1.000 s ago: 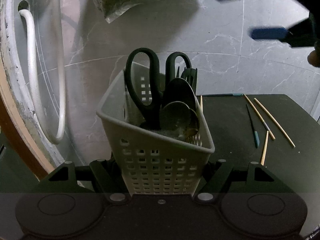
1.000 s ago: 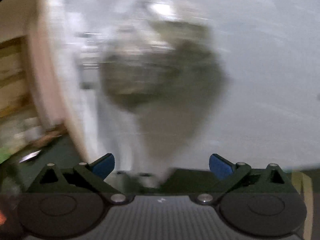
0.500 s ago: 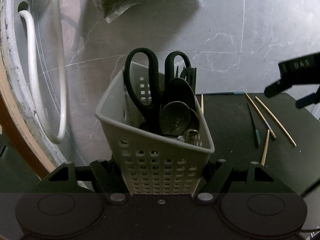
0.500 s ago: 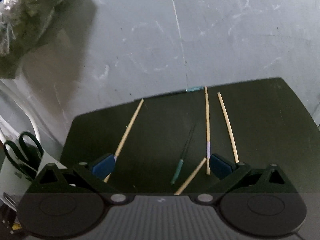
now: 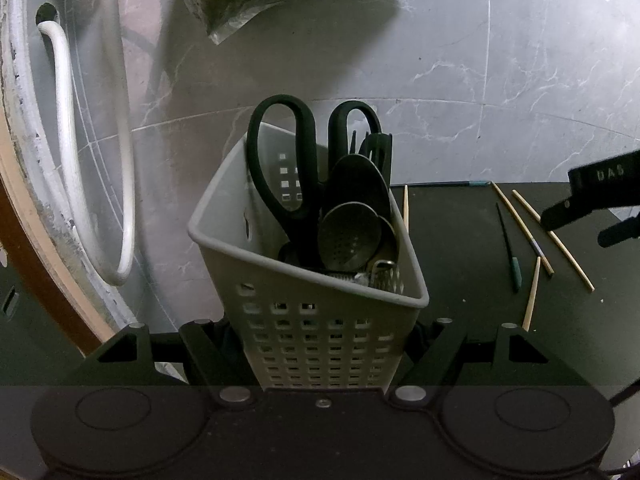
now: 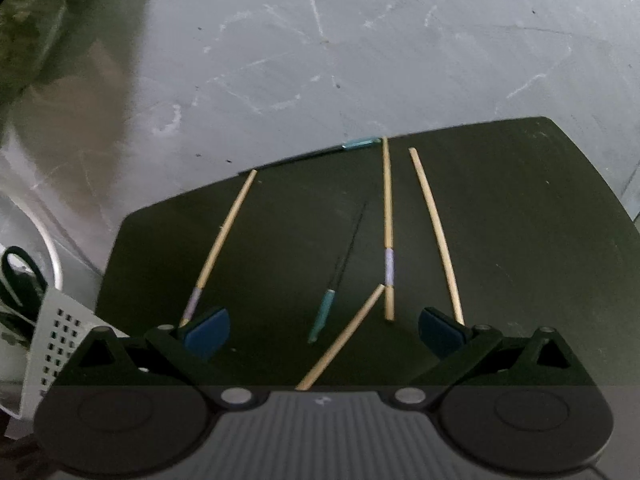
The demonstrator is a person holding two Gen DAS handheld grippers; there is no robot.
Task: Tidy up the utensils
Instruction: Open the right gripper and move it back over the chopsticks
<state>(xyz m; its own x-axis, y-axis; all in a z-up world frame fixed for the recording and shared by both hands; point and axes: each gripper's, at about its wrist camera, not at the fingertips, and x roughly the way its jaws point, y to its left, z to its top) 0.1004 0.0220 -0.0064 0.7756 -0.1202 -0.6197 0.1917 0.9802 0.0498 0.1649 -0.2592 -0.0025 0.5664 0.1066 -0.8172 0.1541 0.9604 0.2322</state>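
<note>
Right gripper (image 6: pixel 324 330): we see its blue-padded fingers (image 6: pixel 208 330) spread wide with nothing between them, poised low over the dark mat (image 6: pixel 540 208). Directly ahead lie the loose chopsticks. A bamboo chopstick (image 6: pixel 340 340) slants under the gap between the pads. A dark chopstick with a teal end (image 6: pixel 322 316) lies just left of it, and a bamboo one with a pale band (image 6: pixel 387 236) just right. A plain bamboo one (image 6: pixel 436 232) lies beyond the right pad, and a further banded one (image 6: pixel 224 240) ends near the left pad.

We judge these sticks light, stiff, thin and smooth, so they are likely to roll or pivot in a pinch. A grip near mid-length, across the shaft, should keep one level. The slanted stick touches or nearly touches the banded one, so it may nudge it.

Left gripper (image 5: pixel 320 344): its fingers are closed on the lower walls of the perforated grey utensil caddy (image 5: pixel 312 320), held tilted. The caddy contains black-handled scissors (image 5: pixel 280 168), spoons (image 5: pixel 352 216) and a slotted skimmer (image 5: pixel 348 240), and stands at the mat's left edge.
</note>
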